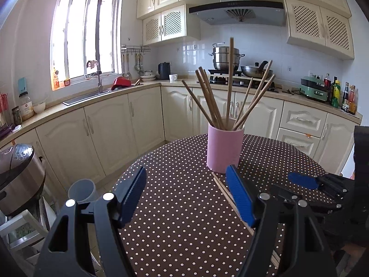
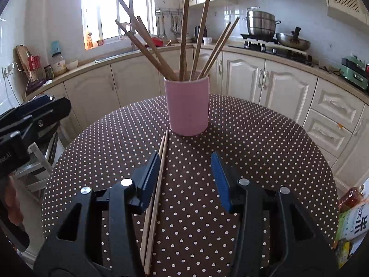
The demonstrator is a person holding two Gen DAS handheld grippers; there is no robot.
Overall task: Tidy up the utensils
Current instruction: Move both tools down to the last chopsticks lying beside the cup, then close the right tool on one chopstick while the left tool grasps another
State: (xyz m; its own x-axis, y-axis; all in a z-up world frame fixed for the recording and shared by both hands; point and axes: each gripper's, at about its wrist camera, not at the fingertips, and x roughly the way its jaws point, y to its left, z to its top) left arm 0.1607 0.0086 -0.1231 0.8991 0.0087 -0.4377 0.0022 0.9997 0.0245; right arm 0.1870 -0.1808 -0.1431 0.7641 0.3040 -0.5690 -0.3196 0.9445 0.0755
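A pink cup point(image 1: 224, 149) stands on the polka-dot table point(image 1: 180, 219) and holds several wooden chopsticks point(image 1: 229, 83). It also shows in the right wrist view point(image 2: 188, 106) with its chopsticks point(image 2: 184, 37). A pair of loose chopsticks point(image 2: 159, 184) lies flat on the table in front of the cup, running toward me. In the left wrist view this pair point(image 1: 222, 188) passes under the right finger. My right gripper point(image 2: 188, 177) is open over the table, its left finger beside the pair. My left gripper point(image 1: 186, 194) is open and empty.
The right gripper point(image 1: 322, 184) shows at the right of the left wrist view. A rice cooker point(image 1: 18, 177) and a grey cup point(image 1: 81, 190) sit left of the table. Bottles point(image 2: 352, 219) stand at the table's right. Kitchen counters with stove and sink lie behind.
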